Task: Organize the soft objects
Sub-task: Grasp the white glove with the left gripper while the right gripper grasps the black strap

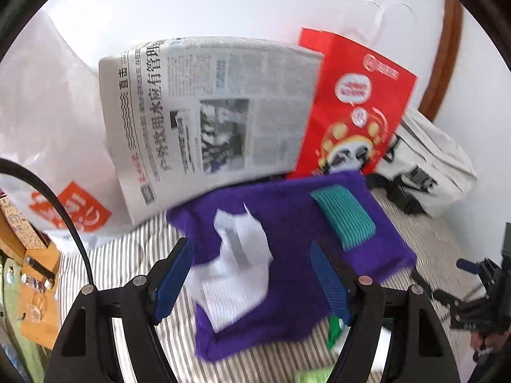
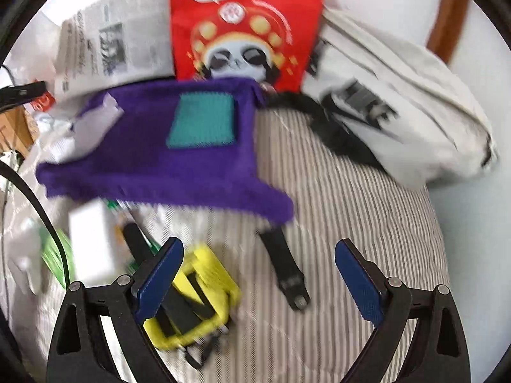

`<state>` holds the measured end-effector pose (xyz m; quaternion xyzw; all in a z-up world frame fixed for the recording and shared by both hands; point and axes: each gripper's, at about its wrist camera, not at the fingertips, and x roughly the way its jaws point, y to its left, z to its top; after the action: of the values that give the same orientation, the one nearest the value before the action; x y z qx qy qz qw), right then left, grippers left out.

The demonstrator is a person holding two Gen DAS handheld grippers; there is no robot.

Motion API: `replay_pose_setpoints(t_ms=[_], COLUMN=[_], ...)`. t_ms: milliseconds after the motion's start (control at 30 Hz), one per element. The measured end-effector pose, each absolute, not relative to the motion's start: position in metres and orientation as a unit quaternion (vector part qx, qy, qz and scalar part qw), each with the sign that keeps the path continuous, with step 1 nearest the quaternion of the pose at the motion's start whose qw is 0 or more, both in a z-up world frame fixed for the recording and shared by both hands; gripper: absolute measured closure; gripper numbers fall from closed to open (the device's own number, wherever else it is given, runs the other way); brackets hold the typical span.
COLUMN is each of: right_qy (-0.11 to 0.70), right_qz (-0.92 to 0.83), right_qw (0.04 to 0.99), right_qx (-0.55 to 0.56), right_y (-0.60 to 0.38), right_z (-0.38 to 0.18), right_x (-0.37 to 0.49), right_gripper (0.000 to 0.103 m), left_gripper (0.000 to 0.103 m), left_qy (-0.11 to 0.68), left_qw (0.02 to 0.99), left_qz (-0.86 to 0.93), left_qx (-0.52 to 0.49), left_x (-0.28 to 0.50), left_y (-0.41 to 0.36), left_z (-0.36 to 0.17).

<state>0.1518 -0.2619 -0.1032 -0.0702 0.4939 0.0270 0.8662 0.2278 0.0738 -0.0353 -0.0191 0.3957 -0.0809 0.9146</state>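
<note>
Right of the purple cloth (image 2: 153, 146) the striped bedding (image 2: 351, 198) lay free; newspaper (image 2: 108, 44), red bag (image 2: 242, 25) and white bag (image 2: 399, 102) blocked behind it.

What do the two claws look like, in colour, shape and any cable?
Both the left claw and the right claw have black, curved frames with round silver pins at the joints. Their fingers carry flat, textured blue pads. A black cable arcs beside the left one.

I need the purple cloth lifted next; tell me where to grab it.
Pinch the purple cloth at its near right corner, coming from above with the right gripper: that corner lies flat on the striped sheet, clear of the teal pad and white paper.
</note>
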Motion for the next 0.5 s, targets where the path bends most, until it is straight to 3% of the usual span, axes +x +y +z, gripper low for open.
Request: replay_pose_setpoints(t_ms=[167,300,433,500], right_qy=[0.517,0.518,0.499,0.491], right_qz=[0.01,0.024,0.039,0.06], right_qw=[0.853,0.852,0.864,0.868], right_qx=[-0.071,-0.066,-0.057,-0.042], right_y=[-0.285,-0.293,-0.3,-0.303], right_z=[-0.14,-0.159,-0.168,-0.168], right_x=[0.149,0.155,0.161,0.161], right_gripper=[0.01,0.029,0.037,0.05], left_gripper=[0.029,0.029,0.029,0.029], left_qy=[0.404,0.413,0.422,0.43], left_qw=[0.912,0.907,0.904,0.9], left_qz=[-0.072,-0.076,-0.049,-0.041], left_qx=[0.003,-0.023,-0.035,-0.053], left_x=[0.18,0.142,0.111,0.096], left_y=[0.074,0.084,0.092,0.097], left_z=[-0.04,-0.052,-0.07,-0.08])
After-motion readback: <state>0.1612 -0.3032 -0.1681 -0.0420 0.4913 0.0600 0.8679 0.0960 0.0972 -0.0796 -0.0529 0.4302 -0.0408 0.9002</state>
